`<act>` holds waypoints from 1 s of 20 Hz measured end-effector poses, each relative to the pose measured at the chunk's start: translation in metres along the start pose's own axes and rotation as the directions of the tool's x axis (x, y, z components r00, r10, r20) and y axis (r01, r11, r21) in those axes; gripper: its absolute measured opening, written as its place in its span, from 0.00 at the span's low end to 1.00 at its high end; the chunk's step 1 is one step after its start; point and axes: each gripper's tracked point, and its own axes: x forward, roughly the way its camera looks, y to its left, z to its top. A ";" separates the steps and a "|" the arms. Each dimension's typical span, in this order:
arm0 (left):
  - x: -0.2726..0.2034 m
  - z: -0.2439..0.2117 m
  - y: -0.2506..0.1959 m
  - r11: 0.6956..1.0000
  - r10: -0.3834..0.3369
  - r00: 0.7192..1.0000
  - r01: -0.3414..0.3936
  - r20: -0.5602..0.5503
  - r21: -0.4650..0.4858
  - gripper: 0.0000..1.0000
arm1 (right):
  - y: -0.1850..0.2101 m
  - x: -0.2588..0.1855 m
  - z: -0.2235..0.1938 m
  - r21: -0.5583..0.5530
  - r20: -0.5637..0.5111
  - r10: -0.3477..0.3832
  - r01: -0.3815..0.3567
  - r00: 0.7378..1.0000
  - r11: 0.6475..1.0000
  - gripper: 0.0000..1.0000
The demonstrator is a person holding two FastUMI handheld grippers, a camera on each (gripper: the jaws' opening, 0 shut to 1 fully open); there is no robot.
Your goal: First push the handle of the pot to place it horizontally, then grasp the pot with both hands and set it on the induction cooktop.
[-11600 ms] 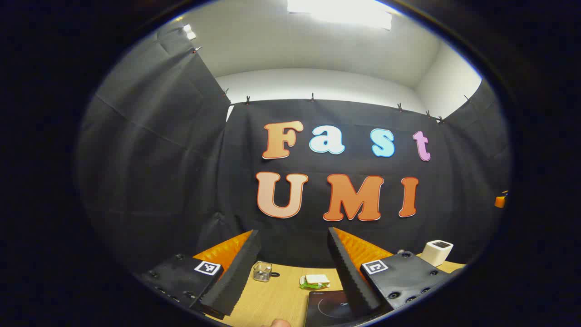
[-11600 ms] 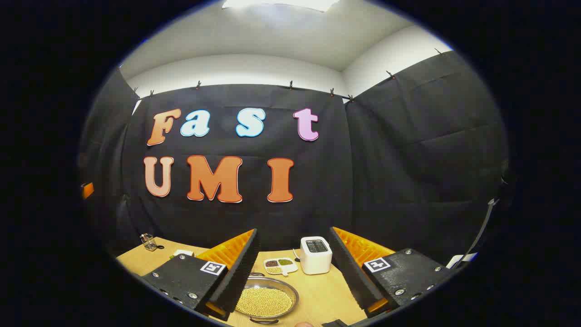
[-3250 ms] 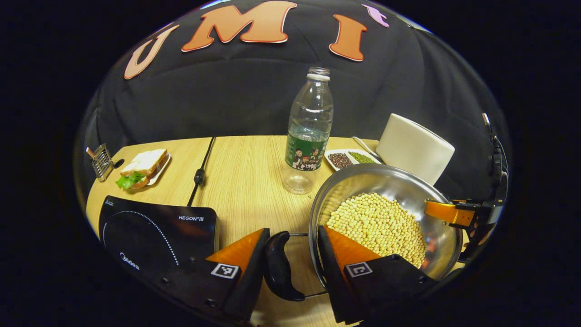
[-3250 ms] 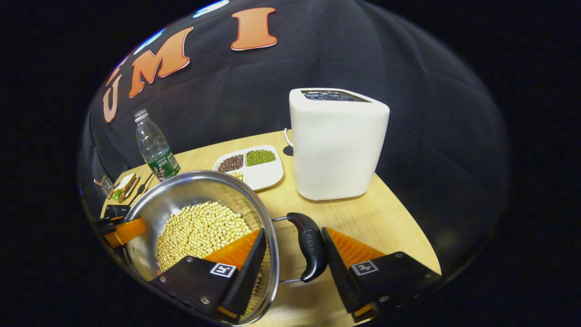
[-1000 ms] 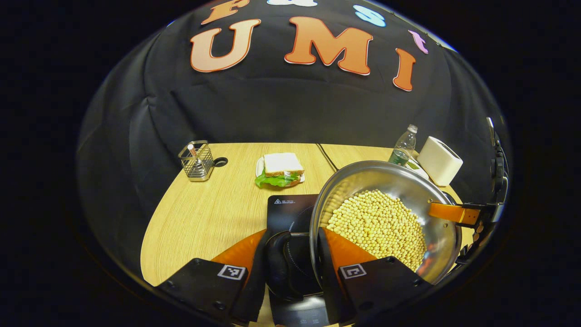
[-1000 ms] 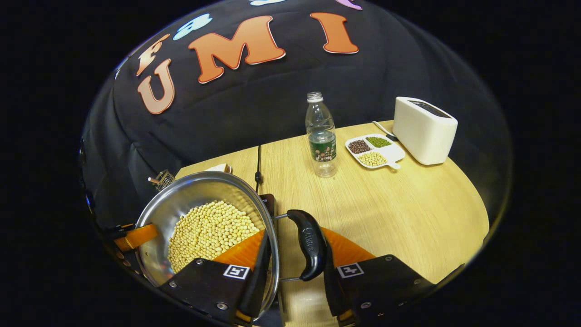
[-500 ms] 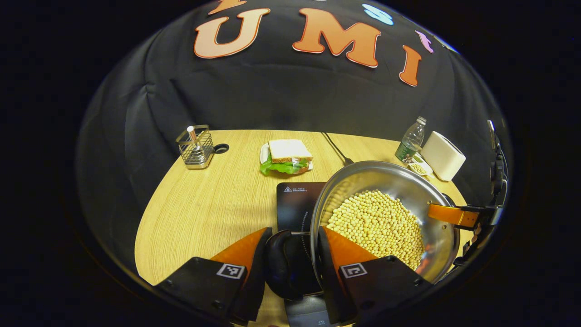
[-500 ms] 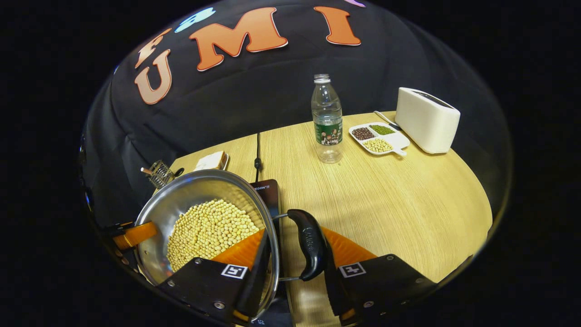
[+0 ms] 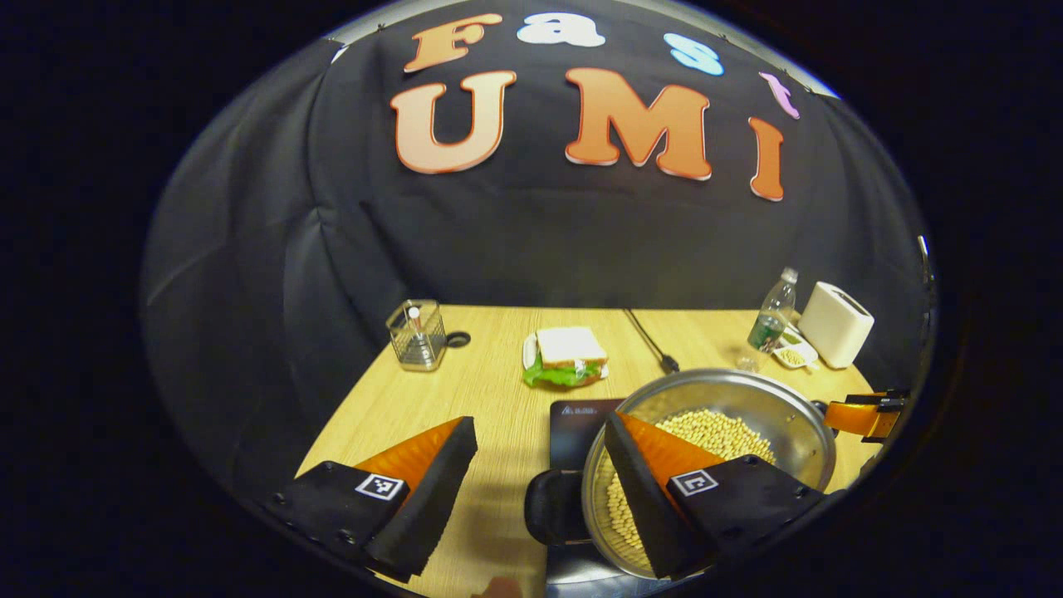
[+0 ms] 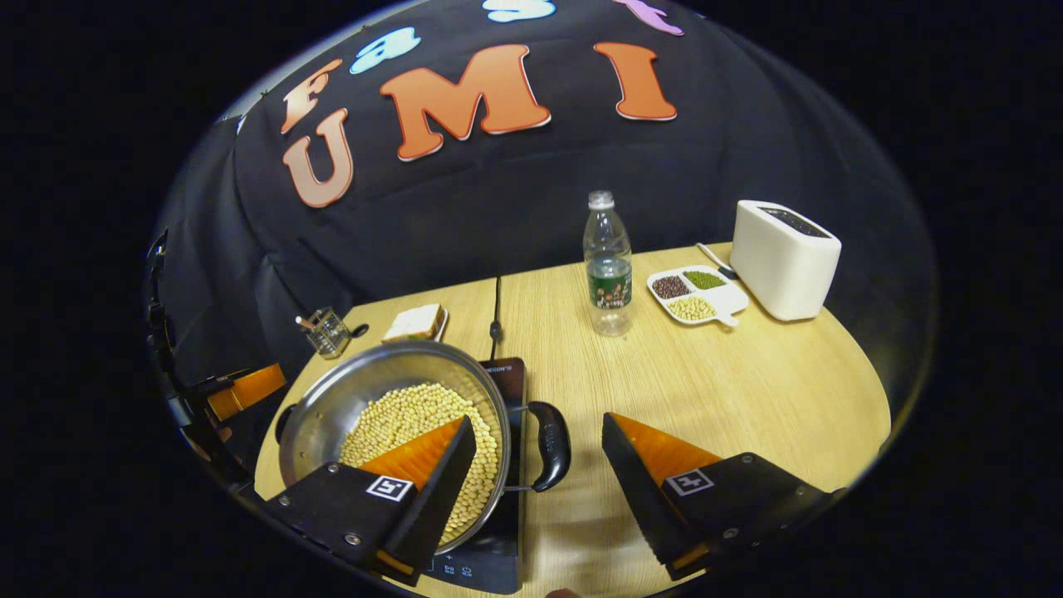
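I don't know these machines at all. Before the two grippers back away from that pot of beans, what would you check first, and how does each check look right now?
1. Pot sits on the induction cooktop: ok.
2. Left gripper open, off its pot handle: ok.
3. Right gripper open, off its handle: ok.
4. Beans all inside the pot, none on the table: ok.
5. Pot centred on the cooktop ring: cannot tell, the pot hides it.
6. Bottle upright, away from the pot: ok.

Pot [image 9: 801,419] on cooktop [image 9: 577,419] — released
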 end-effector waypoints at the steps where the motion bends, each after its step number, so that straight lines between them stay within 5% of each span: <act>1: -0.011 0.019 -0.006 1.000 -0.012 0.999 0.012 0.043 -0.011 1.00 | -0.002 -0.009 0.012 -0.001 0.032 0.010 -0.010 0.999 1.000 0.95; 11: -0.131 0.146 -0.022 1.000 -0.005 0.931 0.013 0.366 -0.019 1.00 | -0.055 -0.132 0.128 -0.073 0.356 -0.041 0.072 0.934 0.995 0.95; 20: -0.222 0.195 -0.021 0.993 -0.007 0.844 0.070 0.537 -0.098 0.99 | -0.066 -0.243 0.170 -0.164 0.575 -0.080 0.210 0.814 0.964 0.95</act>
